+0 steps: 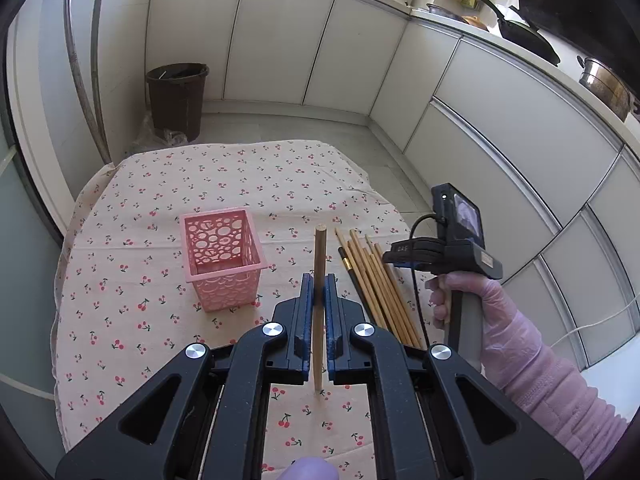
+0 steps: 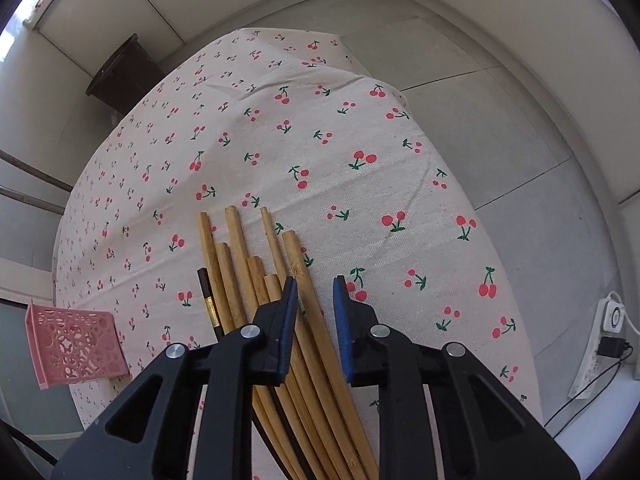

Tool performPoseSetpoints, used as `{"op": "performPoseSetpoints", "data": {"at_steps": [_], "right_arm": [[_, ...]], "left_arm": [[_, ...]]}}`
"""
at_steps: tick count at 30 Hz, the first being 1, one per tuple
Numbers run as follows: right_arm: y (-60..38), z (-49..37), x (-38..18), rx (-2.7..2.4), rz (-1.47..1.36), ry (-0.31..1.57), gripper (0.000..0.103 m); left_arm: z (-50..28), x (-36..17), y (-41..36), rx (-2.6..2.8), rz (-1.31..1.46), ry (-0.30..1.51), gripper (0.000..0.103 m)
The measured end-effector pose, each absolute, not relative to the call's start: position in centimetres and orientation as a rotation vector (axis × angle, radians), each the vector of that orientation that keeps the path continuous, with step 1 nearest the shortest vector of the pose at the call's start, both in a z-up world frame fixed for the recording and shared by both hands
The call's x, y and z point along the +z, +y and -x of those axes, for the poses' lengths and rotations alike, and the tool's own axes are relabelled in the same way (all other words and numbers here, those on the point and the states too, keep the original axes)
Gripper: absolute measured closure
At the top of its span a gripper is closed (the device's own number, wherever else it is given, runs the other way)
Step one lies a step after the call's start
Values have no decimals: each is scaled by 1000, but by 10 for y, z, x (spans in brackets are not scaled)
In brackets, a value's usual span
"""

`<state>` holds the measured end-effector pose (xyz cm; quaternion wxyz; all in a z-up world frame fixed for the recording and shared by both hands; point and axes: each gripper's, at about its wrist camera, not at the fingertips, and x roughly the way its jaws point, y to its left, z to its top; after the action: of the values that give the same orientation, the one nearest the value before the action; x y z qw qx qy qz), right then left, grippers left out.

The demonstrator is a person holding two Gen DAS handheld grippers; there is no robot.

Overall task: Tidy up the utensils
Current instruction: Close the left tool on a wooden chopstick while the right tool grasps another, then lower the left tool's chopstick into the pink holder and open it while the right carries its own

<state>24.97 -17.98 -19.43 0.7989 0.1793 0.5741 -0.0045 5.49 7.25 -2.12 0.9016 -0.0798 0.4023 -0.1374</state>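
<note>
Basically two grabs going at once. Left gripper [image 1: 319,292] has its jaws clamped on a single bamboo chopstick [image 1: 319,280], pinched near mid-length; the stick runs along the gripper's pointing line, thick end away from the camera, thin tip back toward the palm. It sits clear of the cloth-covered worktop [image 1: 240,184].

Target for that stick, by my read, is the pink perforated basket [image 1: 221,258], upright, open top, standing just left of the held stick and a bit farther out. So the coming move turns on this: basket mouth lies left of the jaws, stick axis needs tipping toward vertical to go in end-first. Left hand is clearly the nearer one to the basket.

Right gripper [image 2: 316,300] hangs steeply down over the pile of chopsticks [image 2: 256,280], which lies on the cloth with long axes running near-to-far, fanned slightly, one dark chopstick [image 2: 208,300] on the pile's left edge. Its jaws stand narrow with a gap; the rightmost stick passes up between them, but pads pressing on it — not visible, looks not yet gripped. In the right wrist view the basket is far off to the left, well apart from this gripper.

Right hand [image 1: 476,304], gloved, shows in the left wrist view, beside the pile.
</note>
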Motion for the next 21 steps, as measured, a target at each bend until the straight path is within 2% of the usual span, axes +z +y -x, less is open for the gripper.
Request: {"op": "performPoseSetpoints", "data": {"at_steps": [3,4,15,21], "right_arm": [[-175,-251,-198,-18,-355,1229,87],[-173,-251,-199,-22,-345,1235,92],[-170,-250,-198,-3,-301,1186,93],[-184,-213,-141,18,-308,1023,94]], "left_arm": [[-53,-18,73,-283,160,817,98],[-52,-17,73,-284,158,813,98],[-42,-6,75,-278,139,772,98],[-36,9,85,-275,169,728,98]]}}
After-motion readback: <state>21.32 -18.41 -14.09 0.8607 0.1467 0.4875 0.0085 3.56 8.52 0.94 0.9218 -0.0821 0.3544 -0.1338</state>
